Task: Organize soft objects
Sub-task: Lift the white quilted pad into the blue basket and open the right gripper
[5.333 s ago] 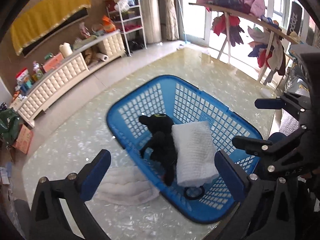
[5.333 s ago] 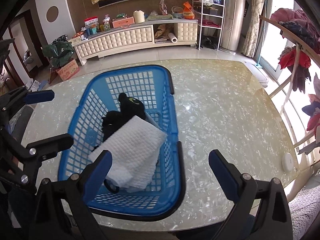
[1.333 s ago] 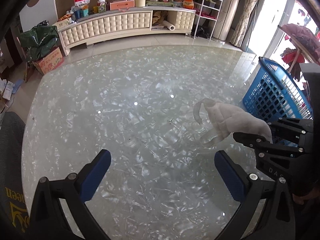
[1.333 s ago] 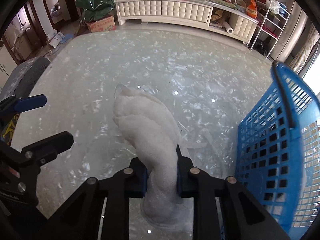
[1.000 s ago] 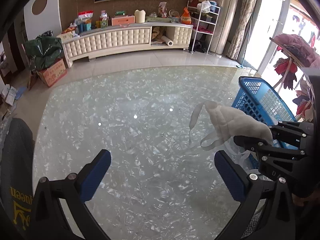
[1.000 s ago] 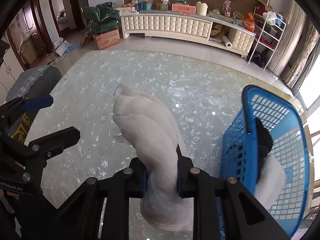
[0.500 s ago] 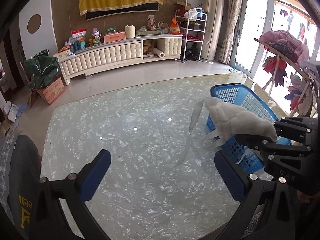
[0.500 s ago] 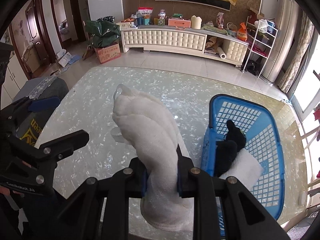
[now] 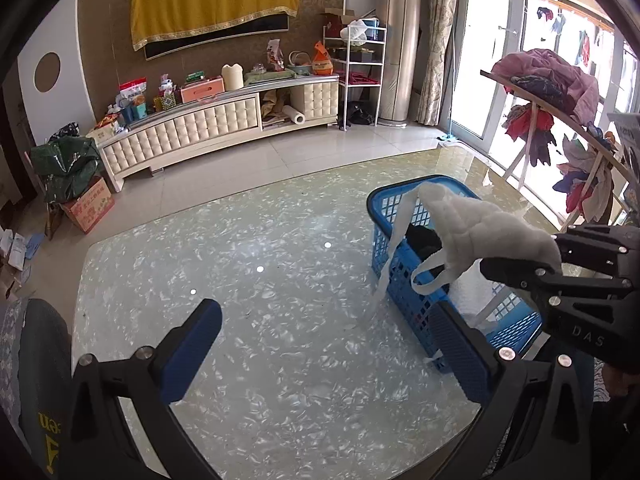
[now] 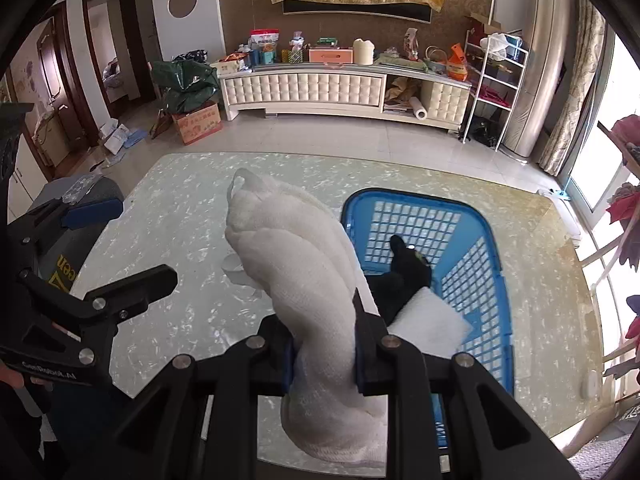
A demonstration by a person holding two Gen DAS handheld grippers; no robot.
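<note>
My right gripper (image 10: pixel 323 354) is shut on a white quilted cloth (image 10: pixel 296 264) that rises limp above the jaws and sags below them. In the left wrist view the same cloth (image 9: pixel 472 224) hangs in the air beside the near end of the blue basket (image 9: pixel 396 276), its straps dangling over the rim. The blue basket (image 10: pixel 496 264) stands on the pearly table and holds a black plush toy (image 10: pixel 404 276) and a folded white towel (image 10: pixel 428 322). My left gripper (image 9: pixel 324 354) stands open over bare table, nothing between its blue pads.
The pearly table (image 9: pixel 256 332) stretches wide to the left of the basket. A grey chair back (image 9: pixel 36 364) sits at the table's left edge. A drying rack with clothes (image 9: pixel 560 128) stands to the right. A white cabinet (image 10: pixel 304 92) lines the far wall.
Both grippers have risen and pulled back, so more of the room and the whole basket show. The held cloth has travelled along toward the basket. The left gripper stays open.
</note>
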